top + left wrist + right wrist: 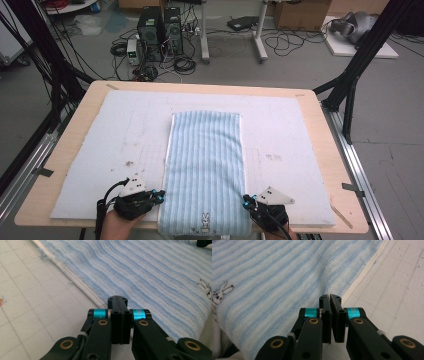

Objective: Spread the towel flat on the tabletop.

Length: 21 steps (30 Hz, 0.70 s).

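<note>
- I see the blue-and-white striped towel [205, 170] lying flat in the middle of the white mat [115, 130] that covers the wooden counter [320, 125].
- Its long axis runs straight away from me, from the near edge of the counter toward the far edge; the stripes run the same way.
- The near short end hangs just over the mat's front edge, and a small rabbit motif [204, 221] sits at that end, upright as I look at it.
- My left gripper [159, 195] lies low at the towel's left long edge, near the front corner, pointing inward toward the cloth; my hand and forearm come in from the bottom of the high view.
- In the left gripper view its jaws are pressed flat together, tips right at the towel's white hem [82, 287]; I cannot tell whether any cloth is pinched.
- My right gripper [246, 201] mirrors it at the right long edge, angled inward.
- In the right gripper view its jaws are together too, tips at the towel's border [359, 275], with no cloth visibly caught between them.
</note>
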### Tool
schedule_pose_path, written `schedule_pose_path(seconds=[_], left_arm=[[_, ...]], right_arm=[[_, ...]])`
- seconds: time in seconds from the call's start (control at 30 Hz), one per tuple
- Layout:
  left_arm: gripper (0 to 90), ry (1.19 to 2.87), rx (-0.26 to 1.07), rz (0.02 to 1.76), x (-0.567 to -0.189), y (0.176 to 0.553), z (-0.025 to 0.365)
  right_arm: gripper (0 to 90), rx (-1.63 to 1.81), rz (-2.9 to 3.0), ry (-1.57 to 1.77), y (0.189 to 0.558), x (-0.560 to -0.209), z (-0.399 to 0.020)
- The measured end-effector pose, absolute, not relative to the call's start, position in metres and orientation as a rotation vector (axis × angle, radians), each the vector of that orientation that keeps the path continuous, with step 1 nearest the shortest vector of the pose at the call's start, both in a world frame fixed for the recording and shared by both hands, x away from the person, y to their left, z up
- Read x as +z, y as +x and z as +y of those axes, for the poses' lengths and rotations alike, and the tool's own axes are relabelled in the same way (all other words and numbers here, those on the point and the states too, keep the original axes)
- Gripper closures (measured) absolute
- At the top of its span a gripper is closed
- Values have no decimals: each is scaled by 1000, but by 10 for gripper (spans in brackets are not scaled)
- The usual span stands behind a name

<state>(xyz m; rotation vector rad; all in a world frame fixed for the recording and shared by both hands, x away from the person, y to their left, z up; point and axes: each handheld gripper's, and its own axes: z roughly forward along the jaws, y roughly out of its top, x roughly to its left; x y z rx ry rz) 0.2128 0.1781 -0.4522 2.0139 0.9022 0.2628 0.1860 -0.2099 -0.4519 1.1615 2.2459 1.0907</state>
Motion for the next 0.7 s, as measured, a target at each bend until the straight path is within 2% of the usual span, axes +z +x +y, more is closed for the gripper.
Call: schedule_pose_path(seconds=[0.1, 0.13, 0.17, 0.2, 0.23, 0.33, 0.53, 0.57, 0.63, 0.67, 0.7], left_arm=[[896, 2001, 272, 893, -451, 215, 179], [854, 1969, 286, 908, -449, 220, 180], [723, 1937, 284, 939, -447, 226, 183], [637, 1893, 274, 966, -445, 233, 184], [584, 1873, 273, 975, -442, 240, 185], [552, 1855, 305, 1012, -438, 262, 183], [613, 1975, 272, 1058, -448, 283, 165], [622, 1978, 316, 1046, -450, 280, 162], [758, 2013, 399, 1004, -451, 275, 160], [854, 2010, 385, 1001, -451, 274, 161], [872, 2008, 373, 1003, -451, 273, 162]], right_arm=[[867, 1108, 2249, 1157, 186, -452, -212], [851, 1112, 2245, 1152, 188, -452, -212], [807, 1114, 2237, 1151, 190, -451, -213], [749, 1129, 2218, 1166, 193, -450, -214], [734, 1141, 2199, 1184, 196, -449, -216], [626, 1147, 2143, 1228, 209, -444, -218], [626, 1150, 2152, 1285, 234, -442, -212], [635, 1116, 2175, 1273, 236, -443, -209], [711, 1053, 2220, 1260, 238, -449, -203], [777, 1050, 2208, 1246, 236, -451, -201], [847, 1065, 2216, 1244, 235, -451, -202]])
